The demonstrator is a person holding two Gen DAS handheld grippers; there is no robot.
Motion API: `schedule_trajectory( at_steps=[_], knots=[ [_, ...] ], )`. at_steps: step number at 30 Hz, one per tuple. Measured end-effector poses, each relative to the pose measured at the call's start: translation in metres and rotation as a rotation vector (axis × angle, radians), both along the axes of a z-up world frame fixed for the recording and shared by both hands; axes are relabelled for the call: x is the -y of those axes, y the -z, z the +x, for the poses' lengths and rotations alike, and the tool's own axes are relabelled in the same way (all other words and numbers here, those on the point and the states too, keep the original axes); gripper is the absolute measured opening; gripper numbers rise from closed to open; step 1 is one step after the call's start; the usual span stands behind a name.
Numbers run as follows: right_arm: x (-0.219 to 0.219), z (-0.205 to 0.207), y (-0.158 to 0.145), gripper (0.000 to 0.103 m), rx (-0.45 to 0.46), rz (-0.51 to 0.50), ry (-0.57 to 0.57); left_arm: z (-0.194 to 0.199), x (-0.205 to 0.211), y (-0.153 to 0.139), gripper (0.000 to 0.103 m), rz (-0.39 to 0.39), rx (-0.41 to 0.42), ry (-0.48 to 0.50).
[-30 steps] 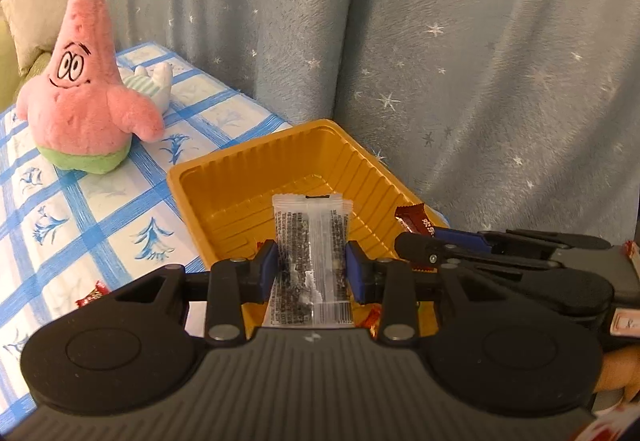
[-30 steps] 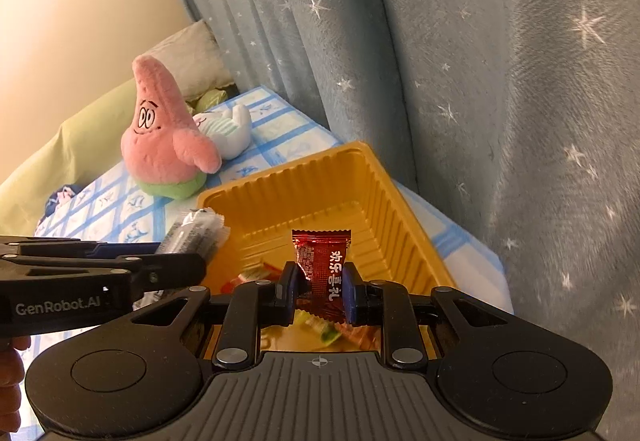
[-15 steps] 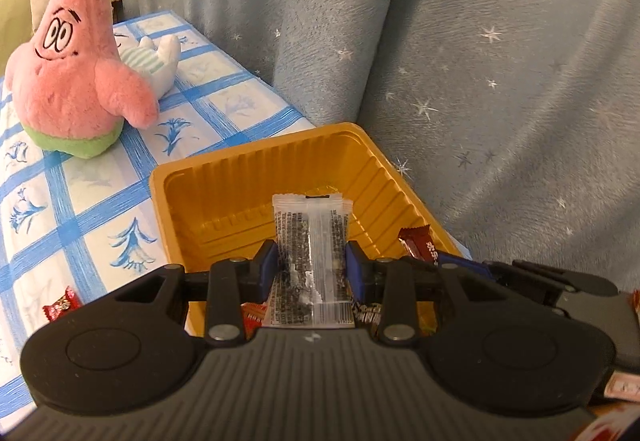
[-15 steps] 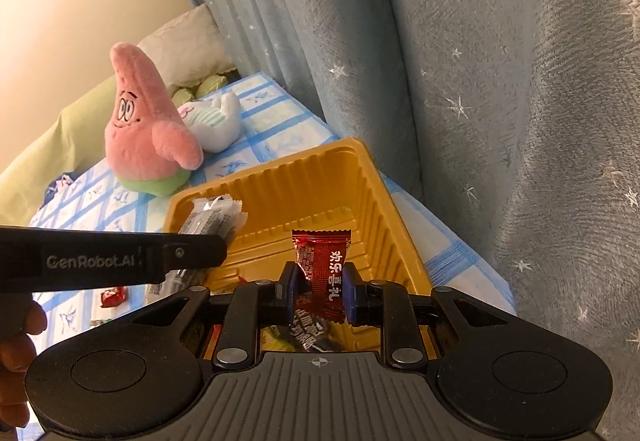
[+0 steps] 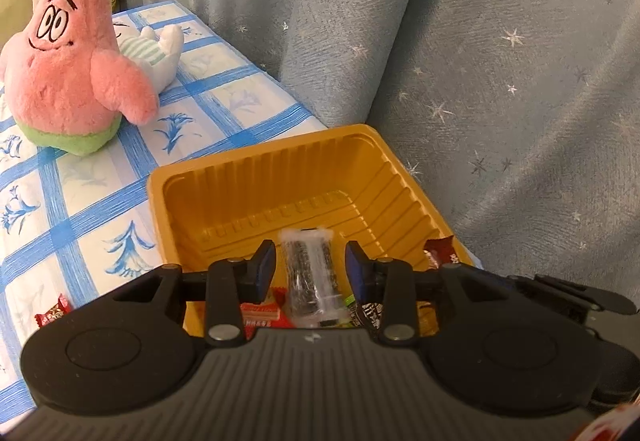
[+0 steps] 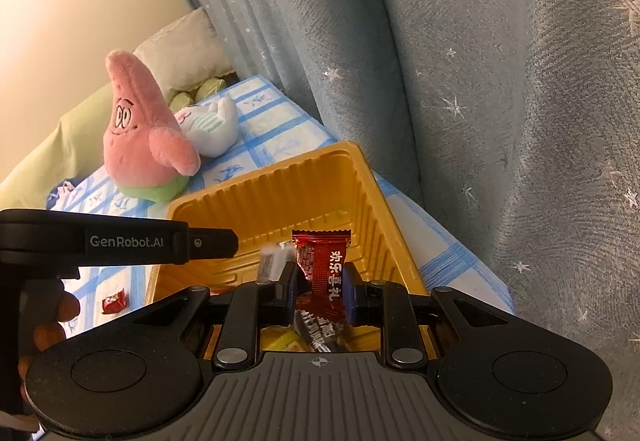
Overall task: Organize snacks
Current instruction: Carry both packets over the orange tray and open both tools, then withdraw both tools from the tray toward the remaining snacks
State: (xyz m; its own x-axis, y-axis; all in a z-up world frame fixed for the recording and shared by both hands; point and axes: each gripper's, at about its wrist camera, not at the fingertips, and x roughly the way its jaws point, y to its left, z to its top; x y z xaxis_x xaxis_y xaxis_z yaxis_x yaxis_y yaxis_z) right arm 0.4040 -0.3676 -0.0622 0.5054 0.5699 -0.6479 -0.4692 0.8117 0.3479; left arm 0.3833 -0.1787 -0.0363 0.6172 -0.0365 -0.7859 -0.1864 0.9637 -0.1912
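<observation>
Both grippers now hang lower over the yellow tray (image 5: 256, 177): my left gripper (image 5: 310, 271) stands part open around the clear packet (image 5: 310, 277), seemingly no longer pinched, my right gripper (image 6: 320, 287) clamps the red candy (image 6: 322, 269), and one stray wrapper (image 6: 114, 300) waits outside left.

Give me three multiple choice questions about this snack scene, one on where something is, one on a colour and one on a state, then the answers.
1. Where does the pink star plush sit?
A. on the blue checked cloth
B. on the floor
C. on a shelf

2. What colour is the tray?
A. green
B. yellow-orange
C. white

3. What is the right tool doing?
A. standing wide open and empty
B. clamped on the red candy
C. clamped on a spoon

Answers:
1 A, the plush rests on the cloth beyond the tray.
2 B, its ribbed walls are yellow-orange.
3 B, both pads press the wrapper's sides.
</observation>
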Motion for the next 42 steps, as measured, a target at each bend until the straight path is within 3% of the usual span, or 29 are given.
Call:
schedule_trajectory(
  at_steps=[13, 15, 17, 25, 35, 42],
  knots=[
    [-0.009, 0.007, -0.003, 0.024, 0.022, 0.033, 0.012, -0.014, -0.013, -0.003, 0.035, 0.015, -0.001, -0.008],
    [-0.01, 0.008, -0.004, 0.033, 0.019, 0.056, 0.023, -0.018, -0.016, -0.004, 0.036, 0.01, 0.0, -0.007],
    [-0.01, 0.007, -0.006, 0.059, 0.029, 0.072, 0.036, -0.022, -0.02, -0.004, 0.038, 0.006, 0.002, -0.008],
    [-0.003, -0.012, -0.016, 0.064, 0.029, 0.093, 0.044, -0.049, -0.031, -0.012, 0.049, 0.008, 0.018, 0.026],
    [0.012, -0.062, -0.027, 0.076, 0.016, 0.106, 0.09, -0.091, -0.039, -0.028, 0.052, -0.004, 0.047, 0.097],
    [0.015, -0.101, -0.039, 0.078, 0.023, 0.111, 0.116, -0.127, -0.047, -0.039, 0.055, 0.001, 0.072, 0.141]
  ],
)
